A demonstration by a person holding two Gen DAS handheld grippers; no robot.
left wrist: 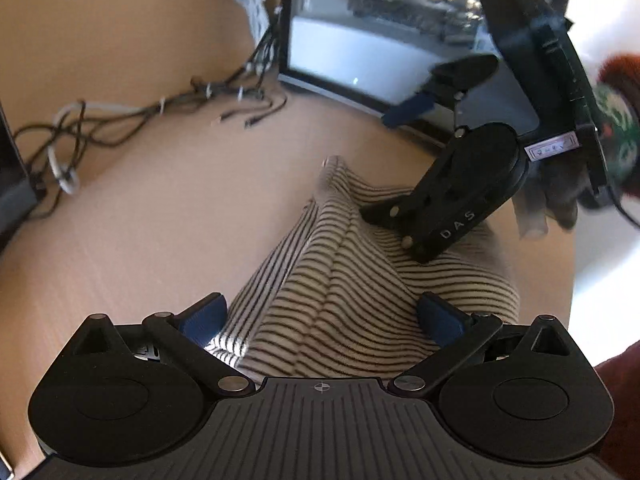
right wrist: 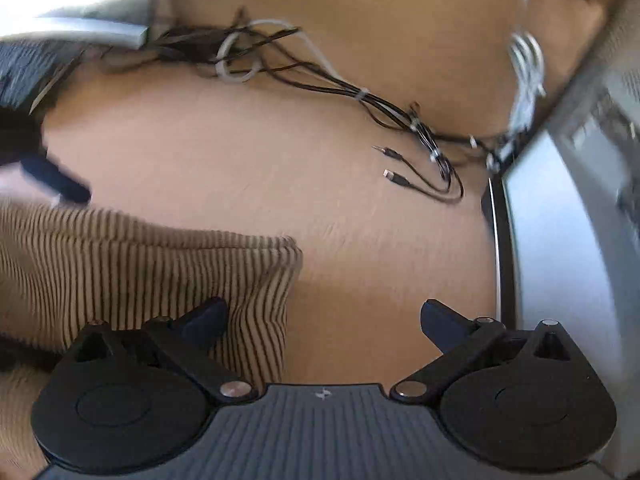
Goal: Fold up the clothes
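A cream garment with thin dark stripes (left wrist: 340, 276) lies bunched on the wooden table (left wrist: 160, 208). My left gripper (left wrist: 322, 316) is open, its blue-padded fingers straddling a raised fold of the cloth without closing on it. My right gripper (right wrist: 324, 320) is open too, hovering over the garment's corner (right wrist: 256, 280); its left finger is above the cloth, its right finger above bare table. In the left wrist view the right gripper (left wrist: 394, 160) shows at upper right, jaws wide apart, its lower finger resting against the cloth. The left gripper's finger (right wrist: 52, 180) shows blurred at the right wrist view's left edge.
A bundle of black and white cables (left wrist: 160, 108) lies across the back of the table, with loose plugs (right wrist: 396, 176). A monitor (left wrist: 360, 40) stands at the back right. A dark device (left wrist: 12, 184) sits at the left edge.
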